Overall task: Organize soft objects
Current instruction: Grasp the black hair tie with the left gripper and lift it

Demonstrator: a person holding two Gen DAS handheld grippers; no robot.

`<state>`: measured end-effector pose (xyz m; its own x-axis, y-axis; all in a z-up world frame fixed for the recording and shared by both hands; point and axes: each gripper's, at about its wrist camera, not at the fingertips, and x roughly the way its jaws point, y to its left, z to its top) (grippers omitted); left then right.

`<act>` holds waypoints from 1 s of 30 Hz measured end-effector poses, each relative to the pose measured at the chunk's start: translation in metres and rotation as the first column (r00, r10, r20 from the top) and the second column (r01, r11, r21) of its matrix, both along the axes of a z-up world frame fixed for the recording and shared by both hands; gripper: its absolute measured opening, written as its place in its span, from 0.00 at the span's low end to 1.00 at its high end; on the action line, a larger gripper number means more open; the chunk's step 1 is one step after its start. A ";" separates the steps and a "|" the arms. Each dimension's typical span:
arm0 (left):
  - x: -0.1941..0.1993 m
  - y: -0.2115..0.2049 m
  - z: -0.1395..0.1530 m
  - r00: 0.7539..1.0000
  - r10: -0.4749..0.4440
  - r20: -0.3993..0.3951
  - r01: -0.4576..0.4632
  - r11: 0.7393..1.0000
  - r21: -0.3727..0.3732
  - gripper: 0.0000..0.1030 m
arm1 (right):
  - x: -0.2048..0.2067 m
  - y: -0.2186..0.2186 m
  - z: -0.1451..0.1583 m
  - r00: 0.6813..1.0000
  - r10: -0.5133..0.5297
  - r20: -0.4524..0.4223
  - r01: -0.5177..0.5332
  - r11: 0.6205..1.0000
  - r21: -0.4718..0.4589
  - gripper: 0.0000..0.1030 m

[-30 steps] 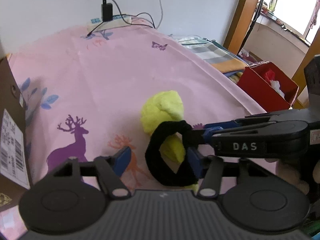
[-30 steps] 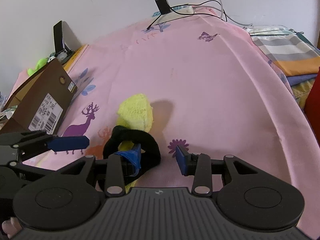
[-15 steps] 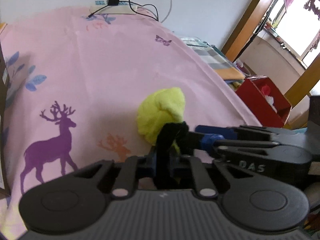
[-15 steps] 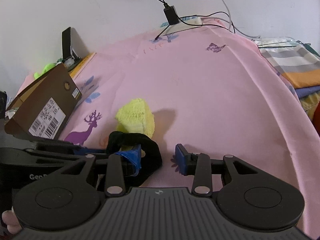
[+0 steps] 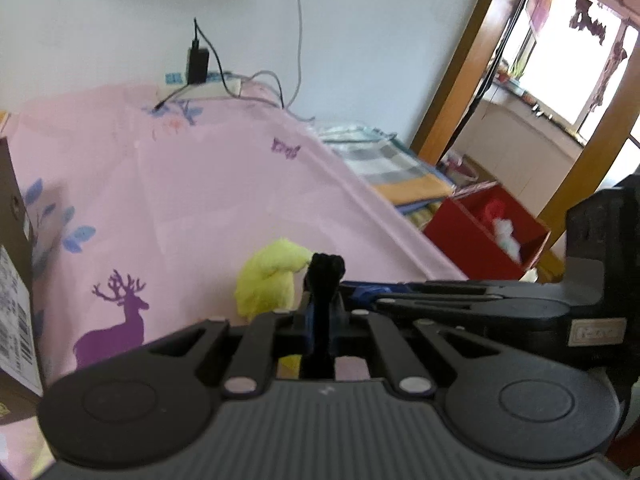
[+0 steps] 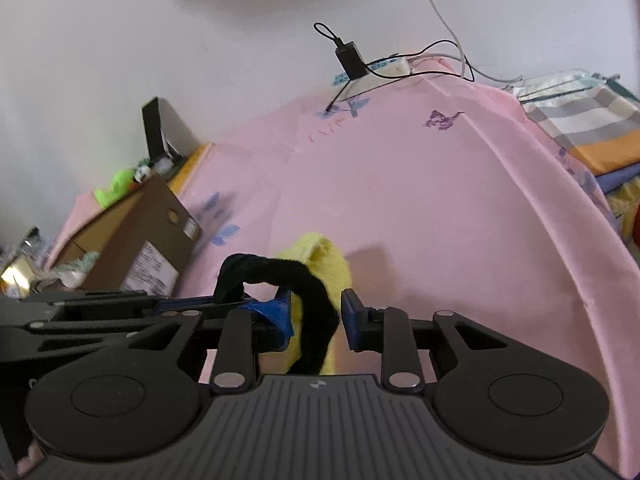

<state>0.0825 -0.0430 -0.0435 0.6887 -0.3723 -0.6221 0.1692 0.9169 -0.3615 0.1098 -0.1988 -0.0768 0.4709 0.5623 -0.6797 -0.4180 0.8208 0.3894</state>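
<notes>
Currently, left wrist view: left gripper [image 5: 320, 316] has its jaws fully together, pinching a black fabric loop [image 5: 325, 276] that sticks up above the fingertips. Yellow fuzzy cloth [image 5: 269, 284] sits just behind and left of the pinch, threaded with the loop, over the pink bedsheet [image 5: 208, 200]. Right gripper [image 5: 362, 291] reaches in from the right at the same black loop. Brown cardboard box [image 5: 16, 280] at the left edge, red box [image 5: 472, 240] off the bed to the right, charger [image 5: 197, 65] plugged in at the far wall.

Right wrist view: right gripper [image 6: 316, 316] jaws are closing, with the black fabric loop [image 6: 304, 280] between the blue pads; a gap still shows on the right pad's side, so no firm clamp is visible. Yellow fuzzy cloth [image 6: 324, 256] hangs behind and under the loop. Left gripper [image 6: 224, 300] comes in from the left, clamped on the loop's other end. Cardboard box [image 6: 140, 248] on the left.
</notes>
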 end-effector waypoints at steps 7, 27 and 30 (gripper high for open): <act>-0.024 0.024 0.034 0.996 0.036 0.079 -0.036 0.999 -0.004 0.01 | -0.010 0.025 0.030 0.999 0.044 0.023 -0.046 0.997 0.066 0.09; -0.054 0.254 0.046 0.897 0.433 0.085 -0.426 0.900 -0.094 0.01 | -0.032 0.157 0.059 0.986 0.149 0.079 -0.159 0.978 0.137 0.14; -0.051 0.278 0.032 0.881 0.472 0.039 -0.467 0.879 -0.097 0.01 | -0.034 0.176 0.060 0.984 0.144 0.104 -0.156 0.981 0.118 0.14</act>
<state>0.0310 0.2349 -0.0119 0.8303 -0.0439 -0.5555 -0.2502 0.8614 -0.4421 0.0759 -0.0229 -0.0165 0.4338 0.7090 -0.5561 -0.5722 0.6935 0.4379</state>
